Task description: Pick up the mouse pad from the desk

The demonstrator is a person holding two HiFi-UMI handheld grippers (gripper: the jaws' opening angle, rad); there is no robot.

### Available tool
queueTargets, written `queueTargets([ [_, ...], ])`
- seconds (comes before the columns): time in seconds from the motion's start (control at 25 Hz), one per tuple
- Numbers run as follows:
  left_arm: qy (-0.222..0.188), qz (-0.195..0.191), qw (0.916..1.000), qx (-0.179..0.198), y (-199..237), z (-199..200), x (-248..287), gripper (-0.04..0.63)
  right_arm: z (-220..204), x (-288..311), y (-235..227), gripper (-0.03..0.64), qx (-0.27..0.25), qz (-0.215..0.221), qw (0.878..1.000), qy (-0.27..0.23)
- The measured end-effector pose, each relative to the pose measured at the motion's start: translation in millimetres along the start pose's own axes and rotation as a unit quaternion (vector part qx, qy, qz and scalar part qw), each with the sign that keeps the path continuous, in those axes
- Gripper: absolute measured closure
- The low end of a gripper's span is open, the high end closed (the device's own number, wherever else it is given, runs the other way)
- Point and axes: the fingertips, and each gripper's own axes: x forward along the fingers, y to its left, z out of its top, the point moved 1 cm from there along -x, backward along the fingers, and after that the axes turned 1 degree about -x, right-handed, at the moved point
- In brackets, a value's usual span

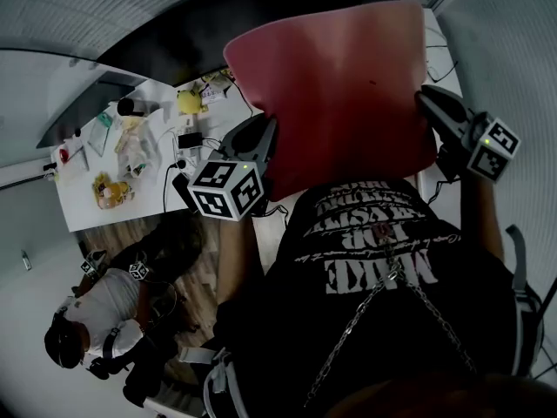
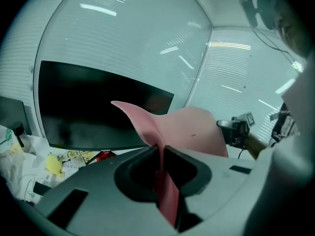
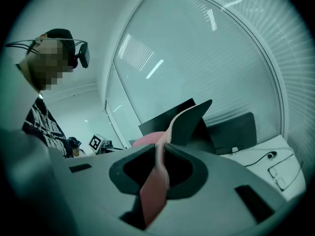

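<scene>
Pink mouse pad [image 1: 335, 94] held in the air above the white desk [image 1: 83, 207], left tongs [image 1: 264, 138] pinching one edge, right tongs [image 1: 428, 101] pinching the opposite edge.

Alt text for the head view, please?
A flat pink mouse pad is held up in the air, its left edge pinched by the left gripper, its right by the right gripper. A cluttered white desk lies below left.

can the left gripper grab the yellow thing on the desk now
Probably not: the left gripper is shut on the mouse pad, up off the desk where the yellow thing lies.
</scene>
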Motion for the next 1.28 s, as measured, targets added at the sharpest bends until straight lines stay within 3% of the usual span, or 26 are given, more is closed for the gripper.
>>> queueTargets([
  [0.24,-0.009,-0.007,0.9999,0.007,-7,10,0,0.540,11,-5,4,0.563,-0.007,-0.006,1.000,-0.018],
  [0.48,0.015,0.004,0.9999,0.003,7,-7,19,0.539,-7,1,-19,0.563,0.017,-0.040,0.999,-0.005],
  [0.72,0.059,0.018,0.9976,-0.032,40,-64,63,0.539,-72,19,-66,0.563,0.018,-0.083,0.995,0.045],
  [1.0,0.107,0.050,0.9923,-0.036,76,-137,114,0.538,-150,44,-117,0.563,0.056,-0.121,0.986,0.101],
  [1.28,0.118,0.084,0.9887,-0.040,102,-200,144,0.538,-215,63,-163,0.575,0.081,-0.158,0.974,0.139],
])
